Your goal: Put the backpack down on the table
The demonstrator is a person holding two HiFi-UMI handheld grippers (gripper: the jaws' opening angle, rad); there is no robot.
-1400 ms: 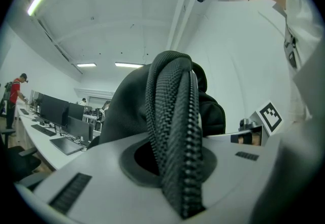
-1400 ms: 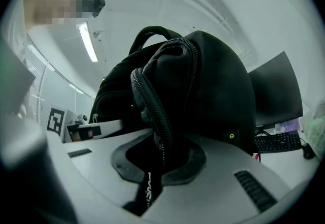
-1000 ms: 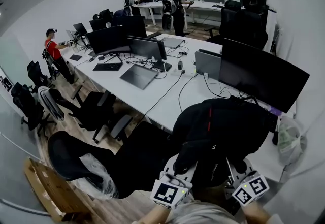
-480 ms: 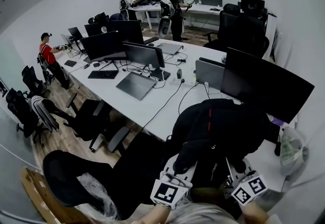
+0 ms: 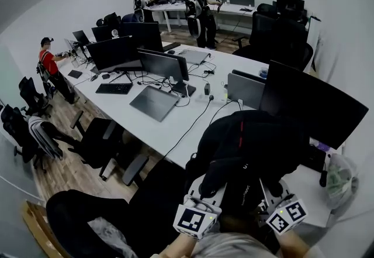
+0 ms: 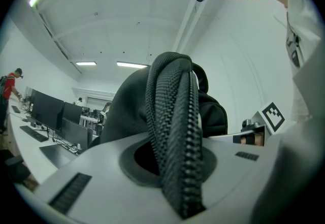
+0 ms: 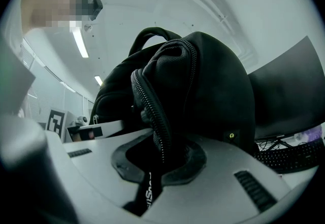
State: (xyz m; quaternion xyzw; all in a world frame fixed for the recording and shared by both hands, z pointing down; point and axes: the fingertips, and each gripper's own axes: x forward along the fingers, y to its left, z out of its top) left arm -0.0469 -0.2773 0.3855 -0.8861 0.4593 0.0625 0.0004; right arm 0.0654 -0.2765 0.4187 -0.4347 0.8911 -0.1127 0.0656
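Note:
A black backpack [image 5: 251, 145] with red trim hangs in the air in front of me, over the near edge of the long white table [image 5: 175, 125]. My left gripper [image 5: 204, 195] is shut on a thick zippered fold of the backpack [image 6: 175, 131] at its lower left. On the lower right, my right gripper [image 5: 270, 198] is shut on another zippered fold and strap of the backpack [image 7: 157, 131]. Both sets of jaws are hidden under the fabric in the head view.
A large dark monitor [image 5: 304, 107] and a laptop [image 5: 245, 88] stand just beyond the backpack. More monitors [image 5: 160, 64], a keyboard [image 5: 111, 88] and cables lie along the table. Black office chairs [image 5: 99, 140] stand at the left. People [image 5: 198, 2] work further off.
I have moved forward with the backpack held in both grippers; the table and the large monitor are now closer, and the chairs have slid back under the view. Both grips are unchanged.

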